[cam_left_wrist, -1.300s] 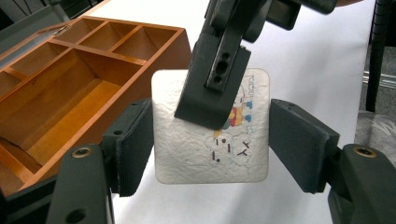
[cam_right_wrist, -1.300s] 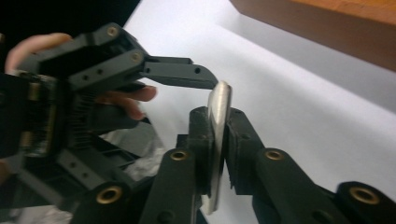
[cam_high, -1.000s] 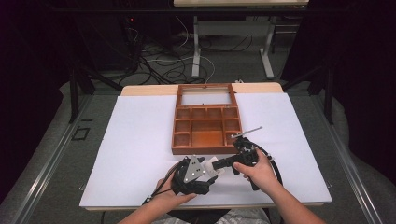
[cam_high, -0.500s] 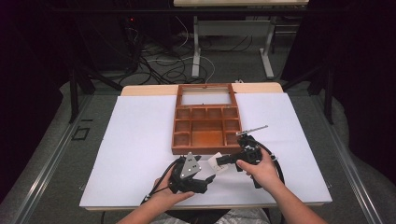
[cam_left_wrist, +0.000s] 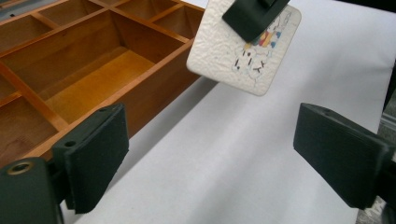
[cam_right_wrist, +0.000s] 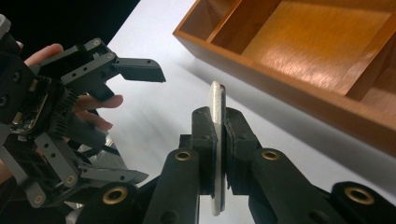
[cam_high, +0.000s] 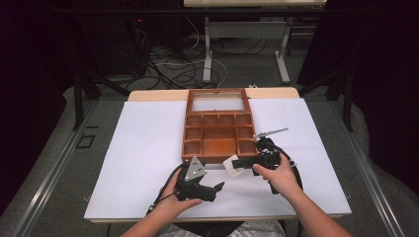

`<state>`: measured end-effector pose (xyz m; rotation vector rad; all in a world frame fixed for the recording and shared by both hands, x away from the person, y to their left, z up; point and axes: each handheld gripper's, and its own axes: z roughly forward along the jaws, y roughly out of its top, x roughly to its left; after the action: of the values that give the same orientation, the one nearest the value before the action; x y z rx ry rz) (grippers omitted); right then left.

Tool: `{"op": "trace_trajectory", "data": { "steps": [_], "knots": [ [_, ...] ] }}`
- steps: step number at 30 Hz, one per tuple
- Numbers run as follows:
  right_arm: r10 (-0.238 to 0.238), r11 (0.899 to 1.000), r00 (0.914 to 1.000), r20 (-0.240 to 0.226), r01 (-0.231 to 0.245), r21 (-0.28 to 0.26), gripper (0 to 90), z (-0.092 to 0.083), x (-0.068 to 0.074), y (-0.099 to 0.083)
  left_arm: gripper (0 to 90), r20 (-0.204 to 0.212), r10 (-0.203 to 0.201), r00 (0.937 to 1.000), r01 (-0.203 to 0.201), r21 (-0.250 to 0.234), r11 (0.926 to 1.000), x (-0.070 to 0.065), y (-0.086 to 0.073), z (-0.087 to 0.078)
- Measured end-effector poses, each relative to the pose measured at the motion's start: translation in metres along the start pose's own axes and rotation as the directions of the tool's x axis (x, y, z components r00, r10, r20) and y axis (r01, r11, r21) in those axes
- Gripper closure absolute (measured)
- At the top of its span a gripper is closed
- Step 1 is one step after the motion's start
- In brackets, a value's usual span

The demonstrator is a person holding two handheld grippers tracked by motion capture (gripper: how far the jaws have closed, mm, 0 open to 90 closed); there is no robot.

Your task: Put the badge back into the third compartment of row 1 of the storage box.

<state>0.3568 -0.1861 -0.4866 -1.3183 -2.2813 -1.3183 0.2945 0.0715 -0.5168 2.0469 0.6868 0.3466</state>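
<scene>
While the right tongs (cam_high: 237, 163) pressed both pads on a small white card (cam_high: 231, 165), the card hung in the lower middle of the high view, just in front of the near wall of the wooden tray (cam_high: 217, 157) and above the white sheet (cam_high: 138, 143) that covered the counter (cam_high: 158, 95). In the right gripper view the card (cam_right_wrist: 216, 135) stood on its edge between the two black pads, which were closed tight on it, and the tray (cam_right_wrist: 299, 93) lay in the upper right of that frame. In the left gripper view the card (cam_left_wrist: 243, 46) showed its face in the upper middle of the frame; it had rounded corners, a rough white surface and a small coloured drawing with dark marks, and a black pad of the other tongs covered its top part.

The left tongs (cam_high: 218, 188) were in the lower middle of the high view, to the left of the card and lower than it, held in the left hand (cam_high: 173, 202). Their jaws had just been opening, and they stood wide, with nothing between them. In the left gripper view the two pads stood at the lower left and lower right of the frame, apart from the card, with the white sheet between them. In the right gripper view these tongs (cam_right_wrist: 140, 121) filled the left side, spread open, with fingers (cam_right_wrist: 100, 102) of the left hand behind them.

The right hand (cam_high: 279, 175) gripped its tool at the right of the card. The tray had many compartments, and the ones that could be seen held nothing.
</scene>
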Motion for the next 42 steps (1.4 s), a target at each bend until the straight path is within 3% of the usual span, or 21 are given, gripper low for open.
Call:
{"op": "trace_trajectory", "data": {
  "steps": [9, 17, 21, 30, 40, 42],
  "knots": [
    [-0.06, 0.998, 0.9969, 0.051, 0.061, -0.021, 84.5, -0.005, 0.002, 0.026, 0.9, -0.016, -0.035, 0.9992, 0.035, -0.006, 0.9994, 0.011, -0.003, 0.0],
    [-0.091, 0.995, 0.9911, 0.097, 0.095, -0.038, 84.5, -0.009, -0.002, 0.05, 0.5, -0.031, -0.058, 0.9978, 0.058, -0.016, 0.9982, 0.022, -0.005, -0.003],
    [-0.104, 0.993, 0.9875, 0.118, 0.11, -0.043, 84.5, -0.01, -0.002, 0.062, 0.5, -0.032, -0.092, 0.9952, 0.091, -0.02, 0.9956, 0.027, -0.006, -0.005],
    [-0.125, 0.989, 0.9737, 0.19, 0.137, -0.052, 84.5, -0.008, -0.009, 0.088, 0.5, -0.039, -0.122, 0.9917, 0.121, -0.038, 0.9919, 0.034, -0.008, -0.009],
    [-0.154, 0.983, 0.9519, 0.265, 0.174, -0.053, 84.5, -0.002, -0.021, 0.111, 0.5, -0.039, -0.108, 0.9934, 0.106, -0.052, 0.9931, 0.036, -0.009, -0.011],
    [-0.149, 0.985, 0.9509, 0.271, 0.167, -0.046, 84.5, -0.001, -0.024, 0.114, 0.5, -0.037, -0.111, 0.9932, 0.108, -0.054, 0.9926, 0.037, -0.009, -0.011]
  ]
}}
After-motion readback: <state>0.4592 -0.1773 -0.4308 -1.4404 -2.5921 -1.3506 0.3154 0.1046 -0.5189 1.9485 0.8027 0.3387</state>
